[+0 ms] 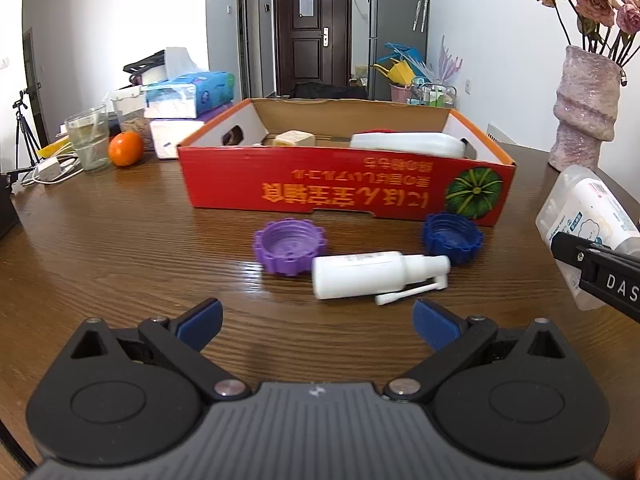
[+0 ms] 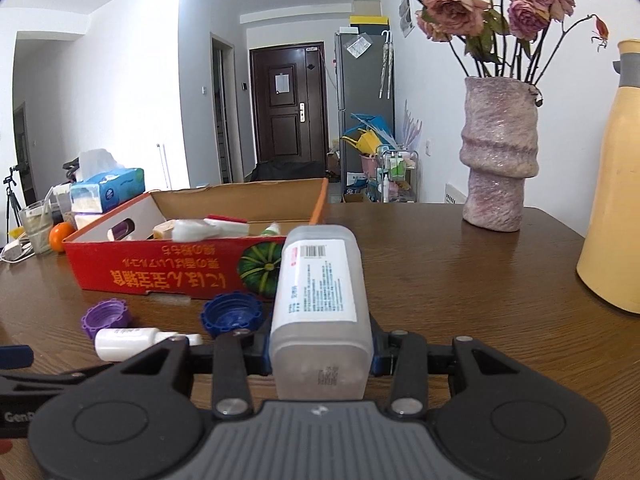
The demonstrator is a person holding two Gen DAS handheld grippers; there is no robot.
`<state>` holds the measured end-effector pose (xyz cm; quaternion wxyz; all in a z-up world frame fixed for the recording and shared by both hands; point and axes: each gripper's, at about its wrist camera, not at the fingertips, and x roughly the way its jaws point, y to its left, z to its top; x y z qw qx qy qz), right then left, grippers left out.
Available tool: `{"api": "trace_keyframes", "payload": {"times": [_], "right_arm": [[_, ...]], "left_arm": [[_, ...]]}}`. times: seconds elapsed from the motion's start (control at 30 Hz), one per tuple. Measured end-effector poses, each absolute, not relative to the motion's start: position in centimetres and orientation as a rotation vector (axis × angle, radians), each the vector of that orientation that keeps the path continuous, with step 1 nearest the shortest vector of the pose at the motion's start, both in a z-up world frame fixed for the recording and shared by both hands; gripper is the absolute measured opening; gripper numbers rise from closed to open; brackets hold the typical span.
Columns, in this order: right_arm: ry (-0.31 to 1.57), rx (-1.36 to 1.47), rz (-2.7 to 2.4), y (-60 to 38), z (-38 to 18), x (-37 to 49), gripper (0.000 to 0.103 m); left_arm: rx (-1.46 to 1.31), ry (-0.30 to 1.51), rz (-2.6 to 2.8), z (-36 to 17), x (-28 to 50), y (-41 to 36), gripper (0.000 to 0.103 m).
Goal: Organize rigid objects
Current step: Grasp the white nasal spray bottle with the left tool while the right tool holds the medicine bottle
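While the right gripper [image 2: 320, 354] has its fingers clamped on the sides of a frosted tub [image 2: 320, 300], the tub is carried lengthwise off the bench [image 2: 460, 300], its far end aimed toward the near right corner of the red box [image 2: 168, 276]. That hold probably serves to lift it over the box wall and lay it among the things already inside, which include a white container [image 1: 408, 144] and a pale block [image 1: 294, 138]. The gripper tilts gently downward, and the tub rides level with the box rim in its own view; from the left view it hangs at the right edge, clear of the bench.

The left gripper [image 1: 316, 324] has its fingers wide apart and empty. It slopes down toward a white spray bottle [image 1: 360, 276] lying on its side just ahead, nozzle to the right. A purple cap [image 1: 290, 246] touches or nearly touches the bottle's base end, and a blue cap [image 1: 452, 238] sits just beyond its nozzle, both mouth up and close to the box front. These three remain outside the box, so the sorting looks partly done; the bottle seems the left gripper's likely target.
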<state>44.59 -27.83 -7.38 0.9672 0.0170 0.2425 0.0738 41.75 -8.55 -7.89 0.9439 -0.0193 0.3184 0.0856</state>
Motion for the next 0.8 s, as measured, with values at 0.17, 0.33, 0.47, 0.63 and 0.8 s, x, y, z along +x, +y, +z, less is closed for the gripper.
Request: {"api": "trace_keyframes", "payload": {"times": [0.17,0.33,0.47,0.63,0.8], "right_arm": [[0.482,0.036,0.144,-29.3,-7.3,44.6,0.040],[0.479,0.051,0.137,-30.6,-7.2,44.8,0.040],[0.475,0.057,0.134,-31.4,-7.2,44.8,0.040],[0.476,0.064,0.120,-32.1,-7.3,45.1,0.040],[0.482,0.070,0.110,-32.5,-7.5,45.4,0.040]], "left_arm": [[-0.039,0.652,0.172,-8.1,42.6,-10.3,0.103],[-0.040,0.665,0.181,-8.3,43.5,-11.7,0.103],[-0.052,0.678,0.184,-8.5,44.3,-12.4,0.103],[-0.064,0.677,0.192,-8.6,45.0,-13.1,0.103],[-0.080,0.670,0.228,-8.6,45.9,-13.5,0.103]]}}
